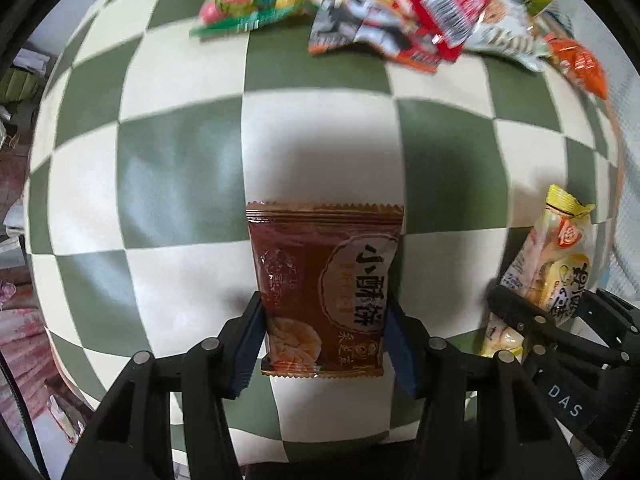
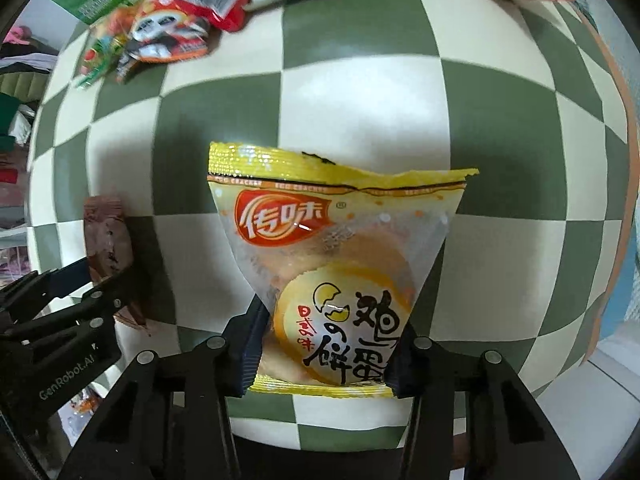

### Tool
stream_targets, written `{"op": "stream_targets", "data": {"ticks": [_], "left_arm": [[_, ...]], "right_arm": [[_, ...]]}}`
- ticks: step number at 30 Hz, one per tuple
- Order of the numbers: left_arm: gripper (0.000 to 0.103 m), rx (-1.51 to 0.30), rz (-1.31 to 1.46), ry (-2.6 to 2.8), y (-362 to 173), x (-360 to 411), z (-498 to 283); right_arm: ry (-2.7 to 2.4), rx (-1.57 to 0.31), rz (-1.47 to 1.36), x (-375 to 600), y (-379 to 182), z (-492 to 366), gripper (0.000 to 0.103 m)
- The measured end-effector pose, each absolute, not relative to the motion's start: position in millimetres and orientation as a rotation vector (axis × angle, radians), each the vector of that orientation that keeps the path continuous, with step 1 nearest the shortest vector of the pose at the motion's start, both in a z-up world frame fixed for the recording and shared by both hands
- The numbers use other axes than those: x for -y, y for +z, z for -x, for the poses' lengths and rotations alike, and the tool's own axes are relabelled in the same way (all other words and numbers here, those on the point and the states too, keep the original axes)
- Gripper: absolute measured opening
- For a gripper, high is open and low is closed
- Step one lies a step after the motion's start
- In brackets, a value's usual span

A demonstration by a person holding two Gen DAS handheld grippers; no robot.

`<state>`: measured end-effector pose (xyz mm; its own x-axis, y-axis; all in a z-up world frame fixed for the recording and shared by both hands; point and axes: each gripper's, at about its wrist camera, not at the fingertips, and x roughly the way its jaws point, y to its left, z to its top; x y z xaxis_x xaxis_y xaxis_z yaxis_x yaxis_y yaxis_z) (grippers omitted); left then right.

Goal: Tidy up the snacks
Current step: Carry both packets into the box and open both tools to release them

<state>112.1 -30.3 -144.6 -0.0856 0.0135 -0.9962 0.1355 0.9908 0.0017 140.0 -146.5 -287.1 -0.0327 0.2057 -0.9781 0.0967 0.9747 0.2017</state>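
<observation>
Crosswise between tool (image 1: pixel 324 344) fingers: brown packet (image 1: pixel 324 288)

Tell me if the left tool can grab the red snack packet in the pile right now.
Probably not: the left tool is already shut on the brown biscuit packet. The checkered table toward the red snack packet looks unobstructed.

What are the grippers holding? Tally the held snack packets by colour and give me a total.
Brown packet, in the left gripper: 1
Yellow packet, in the right gripper: 1
Total: 2
The pile beyond overlaps too much to count.
</observation>
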Motion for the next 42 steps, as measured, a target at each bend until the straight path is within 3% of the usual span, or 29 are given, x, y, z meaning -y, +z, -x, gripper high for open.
{"op": "stream_targets", "data": {"ticks": [13, 27, 33, 42], "left_arm": [[0.053, -1.383, -0.052, -0.208, -7, 33, -131], [0.053, -1.221, -0.034, -0.256, 71, 41, -240], [0.053, -1.305, -0.096, -0.228, 54, 54, -334], [0.054, -1.600, -0.082, -0.127, -35, 41, -444]], "right_arm": [[0.170, -1.346, -0.197, 149, -153, -146, 0.051], [0.217, -1.147, -0.323, 160, -63, -241, 0.051], [0.189, -1.186, -0.247, 180, -54, -342, 0.051], [0.113, -1.469, -0.217, 213, -132, -459, 0.051]]}}
